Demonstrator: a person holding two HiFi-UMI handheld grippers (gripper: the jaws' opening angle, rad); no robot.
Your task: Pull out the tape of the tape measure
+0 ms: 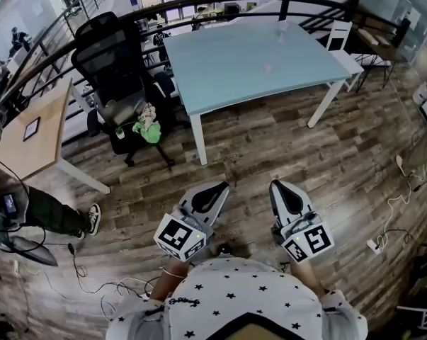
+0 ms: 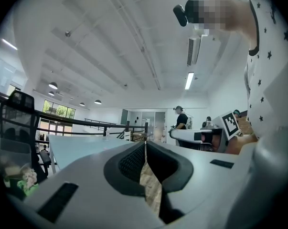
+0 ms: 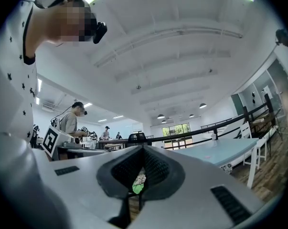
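Observation:
No tape measure can be made out in any view. My left gripper (image 1: 217, 188) and right gripper (image 1: 278, 186) are held side by side close to my body, above the wooden floor, pointing toward a light blue table (image 1: 227, 69). Both are shut, the jaws meeting at their tips with nothing between them. On the table lie a small pink spot (image 1: 268, 67) and a small pale object (image 1: 280, 27), too small to identify. In the left gripper view the left gripper (image 2: 144, 144) aims over the table; the right gripper (image 3: 143, 149) does the same in its own view.
A black office chair (image 1: 117, 62) stands left of the table, with a green and white thing (image 1: 148, 127) on its seat. A wooden desk (image 1: 36, 133) and a person's leg (image 1: 57, 218) are at the far left. Cables (image 1: 397, 204) lie on the floor. A black railing (image 1: 220, 6) runs behind.

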